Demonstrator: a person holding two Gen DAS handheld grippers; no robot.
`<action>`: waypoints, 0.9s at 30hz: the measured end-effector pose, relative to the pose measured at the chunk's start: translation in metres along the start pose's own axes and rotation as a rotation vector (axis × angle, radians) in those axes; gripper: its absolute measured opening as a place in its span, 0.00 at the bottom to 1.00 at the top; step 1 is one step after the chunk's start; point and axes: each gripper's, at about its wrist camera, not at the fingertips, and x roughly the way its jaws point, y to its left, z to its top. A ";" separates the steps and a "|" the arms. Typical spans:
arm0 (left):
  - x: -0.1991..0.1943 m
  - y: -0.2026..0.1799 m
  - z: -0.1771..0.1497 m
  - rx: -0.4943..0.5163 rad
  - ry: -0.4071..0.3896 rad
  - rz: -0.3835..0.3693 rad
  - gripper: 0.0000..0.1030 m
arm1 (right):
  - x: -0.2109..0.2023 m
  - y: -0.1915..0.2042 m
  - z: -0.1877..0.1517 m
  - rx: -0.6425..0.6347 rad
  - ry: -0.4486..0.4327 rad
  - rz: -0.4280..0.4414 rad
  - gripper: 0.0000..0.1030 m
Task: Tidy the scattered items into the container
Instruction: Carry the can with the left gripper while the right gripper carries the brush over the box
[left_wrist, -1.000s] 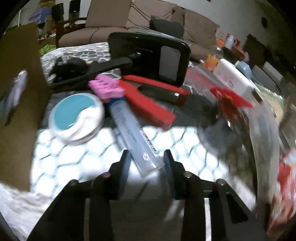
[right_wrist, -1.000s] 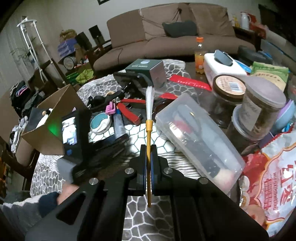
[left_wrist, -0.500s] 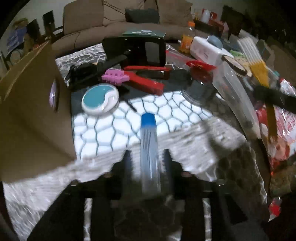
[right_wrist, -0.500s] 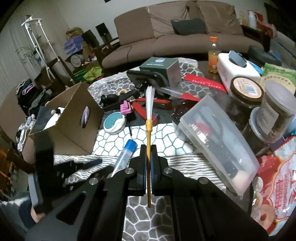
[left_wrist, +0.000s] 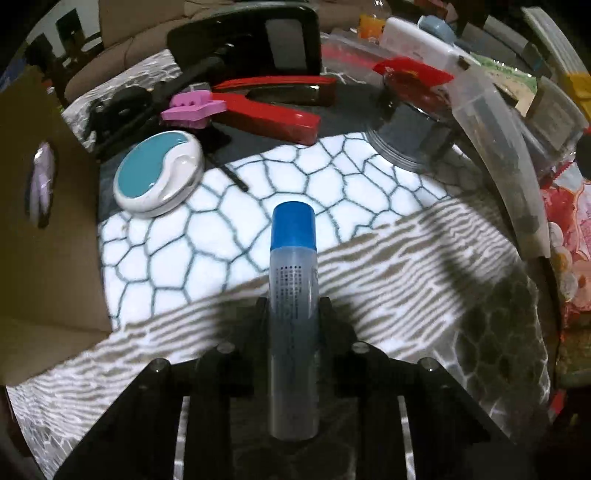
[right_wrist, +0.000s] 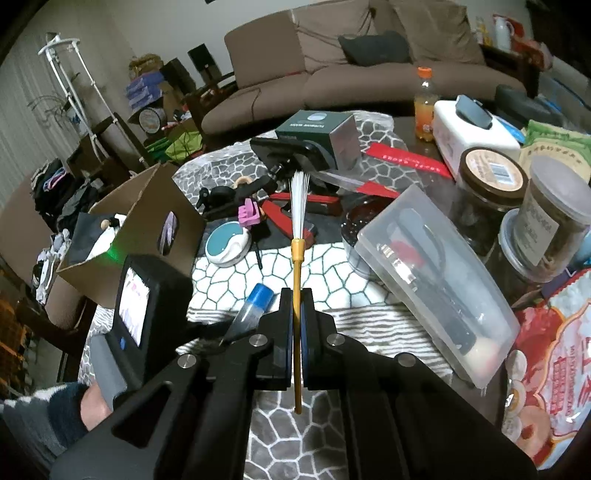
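The left gripper (left_wrist: 293, 314) was clenched on a translucent plastic tube with a blue cap (left_wrist: 293, 266), which now stood lifted clear of the patterned grey and white cloth (left_wrist: 388, 258) in the lower middle of the left wrist view. A second ago this tube lay on the cloth among the clutter with the fingers open around it; half a second ago it was already gripped and rising. So the pick was done, and in my judgement the tube was ready to be carried to the container.

The brown cardboard box (left_wrist: 44, 221) filled the left edge of the left wrist view, near the tube, and seems to be the container. In the right wrist view it sat at the middle left, open, with things already inside.

The right gripper (right_wrist: 295, 314) was closed tightly on a thin yellow brush with white bristles (right_wrist: 297, 236), as in the earlier pictures, pointing up the centre of the frame.

A round white and teal case (left_wrist: 159, 173), a pink comb-like clip (left_wrist: 192, 109) and red-handled pliers (left_wrist: 273, 118) lay on the cloth in the upper left, still to be collected.
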 end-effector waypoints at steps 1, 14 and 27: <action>-0.004 0.003 -0.003 -0.009 -0.012 -0.003 0.24 | 0.000 0.002 0.000 -0.003 -0.002 0.003 0.04; -0.127 0.042 -0.016 -0.042 -0.330 0.065 0.24 | -0.013 0.053 0.010 -0.024 -0.040 0.030 0.04; -0.253 0.094 -0.037 -0.076 -0.738 0.195 0.24 | -0.042 0.124 0.003 -0.110 -0.183 0.029 0.04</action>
